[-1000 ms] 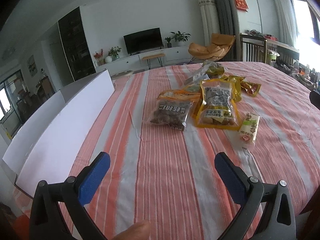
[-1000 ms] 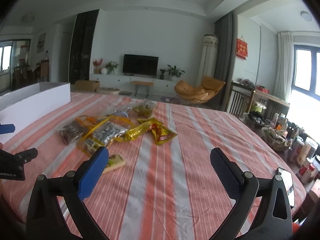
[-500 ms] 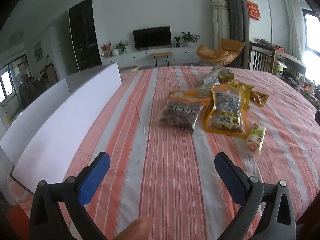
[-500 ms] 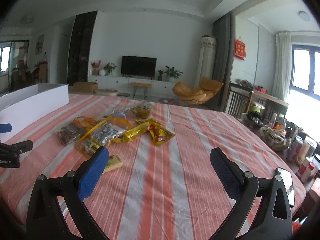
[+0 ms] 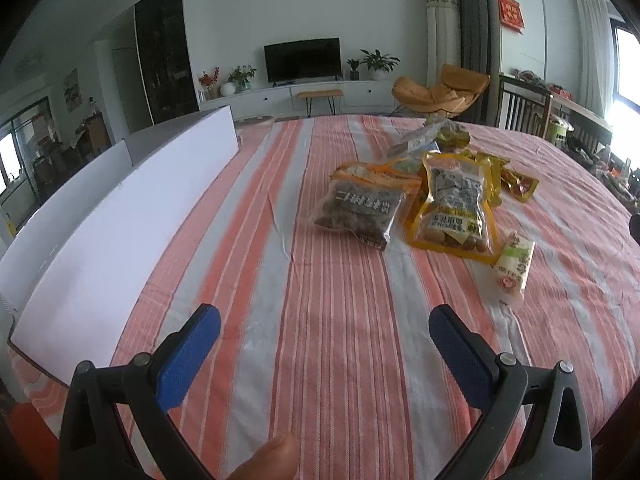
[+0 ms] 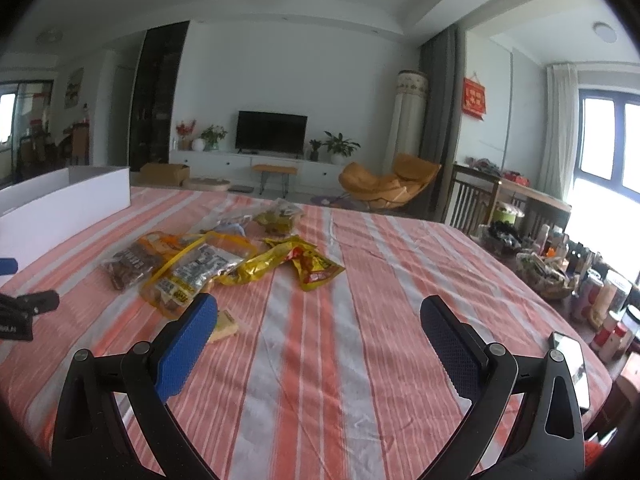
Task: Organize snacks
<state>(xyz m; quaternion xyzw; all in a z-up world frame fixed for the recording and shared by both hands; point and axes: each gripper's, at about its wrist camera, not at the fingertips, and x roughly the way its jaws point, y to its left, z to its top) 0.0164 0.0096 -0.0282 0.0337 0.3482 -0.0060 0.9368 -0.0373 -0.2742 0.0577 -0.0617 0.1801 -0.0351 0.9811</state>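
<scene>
Both sets of fingers spread wide, holding nothing: left gripper point(image 5: 325, 334), right gripper point(image 6: 319, 322). Snack bags point(image 5: 454, 204) piled mid-desk point(image 5: 344, 360), white box point(image 5: 120, 216) left. Could slip if pinched badly; slick, overlapping.

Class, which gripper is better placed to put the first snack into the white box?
Probably left. The left gripper is open, with the white box beside it and the dark nut bag ahead. The right gripper sits farther from the box.

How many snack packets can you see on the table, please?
7, perhaps more hidden in the overlap: nut bag, peanut bag and white stick nearest; gold wrapper and red-yellow packet behind; clear bag and green bag farthest.
</scene>
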